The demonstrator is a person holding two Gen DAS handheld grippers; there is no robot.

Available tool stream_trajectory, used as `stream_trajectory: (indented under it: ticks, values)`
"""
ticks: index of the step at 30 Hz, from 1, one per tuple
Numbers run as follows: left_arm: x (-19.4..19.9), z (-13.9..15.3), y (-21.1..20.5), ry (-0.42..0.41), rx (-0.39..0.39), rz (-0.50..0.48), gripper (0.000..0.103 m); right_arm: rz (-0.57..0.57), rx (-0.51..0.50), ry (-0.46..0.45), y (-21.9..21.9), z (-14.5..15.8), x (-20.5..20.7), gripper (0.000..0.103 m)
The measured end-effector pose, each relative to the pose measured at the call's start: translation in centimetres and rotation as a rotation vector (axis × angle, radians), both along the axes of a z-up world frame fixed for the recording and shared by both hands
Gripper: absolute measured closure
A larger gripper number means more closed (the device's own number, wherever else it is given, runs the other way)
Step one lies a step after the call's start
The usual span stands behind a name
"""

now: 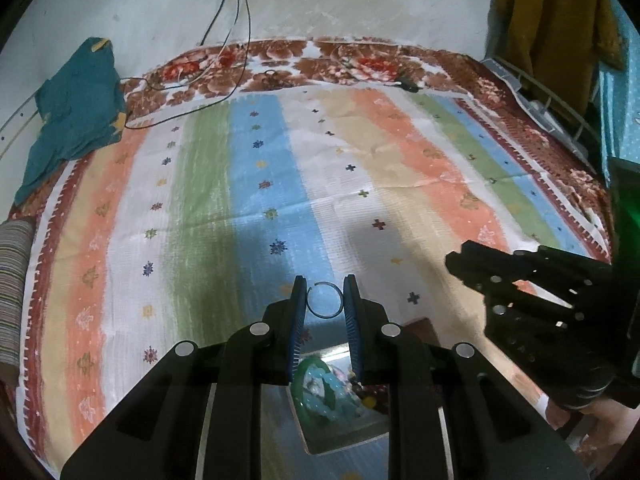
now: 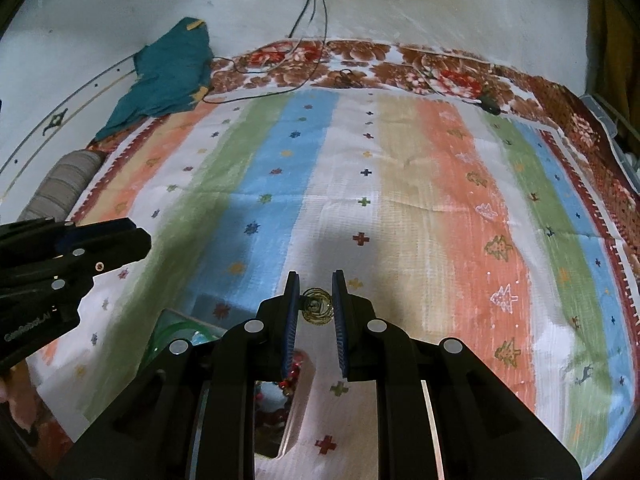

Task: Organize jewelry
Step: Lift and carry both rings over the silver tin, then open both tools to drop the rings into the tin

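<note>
1. My left tool point(image 1: 325, 300) pinches a thin open ring point(image 1: 325, 300) between its blue pads, held up above the striped bedsheet point(image 1: 260, 152).
2. My right tool point(image 2: 316, 306) pinches a gold spiral wire ornament point(image 2: 317, 306) the same way, its pads touching it on both sides.
3. Directly beneath my left tool lies the jewelry box point(image 1: 344, 436), with green and pale blue bangles point(image 1: 320, 390) inside it.
4. From my right wrist view the same box point(image 2: 298, 408) sits below and to the left of the ornament, with red beads point(image 2: 292, 374) showing at its edge.
5. The two tools hang near each other over the bed, apart, each showing at the edge of the other's view.
6. A teal cloth point(image 1: 76, 116) lies at the far left corner of the bed, well apart from both tools.
</note>
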State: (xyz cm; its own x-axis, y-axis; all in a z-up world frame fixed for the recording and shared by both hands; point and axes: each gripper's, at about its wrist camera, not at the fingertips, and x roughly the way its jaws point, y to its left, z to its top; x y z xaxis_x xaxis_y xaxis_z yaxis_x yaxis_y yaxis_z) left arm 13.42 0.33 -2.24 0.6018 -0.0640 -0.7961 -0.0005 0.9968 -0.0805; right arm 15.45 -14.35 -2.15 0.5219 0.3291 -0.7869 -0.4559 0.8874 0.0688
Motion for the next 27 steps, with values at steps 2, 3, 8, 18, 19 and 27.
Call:
stream_trajectory:
  ticks: [2, 3, 8, 18, 19, 27]
  values:
    - [-0.5, 0.2, -0.2, -0.004, -0.004, -0.006, 0.085, 0.010, 0.003, -0.008, 0.1, 0.3, -0.6, 0.086]
    - [-0.7, 0.3, -0.2, -0.005, -0.005, -0.008, 0.085, 0.014, 0.005, -0.010, 0.1, 0.4, -0.8, 0.086]
    - [-1.7, 0.7, -0.3, -0.012, -0.017, -0.009, 0.085, 0.038, 0.011, -0.011, 0.3, 0.7, -2.1, 0.086]
    - [-3.5, 1.2, -1.2, -0.024, -0.032, -0.029, 0.085, 0.078, 0.026, 0.002, 0.8, 1.0, -4.0, 0.086]
    - [-3.6, 1.3, -1.3, -0.023, -0.032, -0.030, 0.085, 0.081, 0.028, 0.006, 0.9, 0.9, -4.2, 0.086]
    - [-4.6, 1.5, -1.5, -0.028, -0.048, -0.027, 0.085, 0.109, 0.054, 0.032, 1.0, 0.9, -5.1, 0.086]
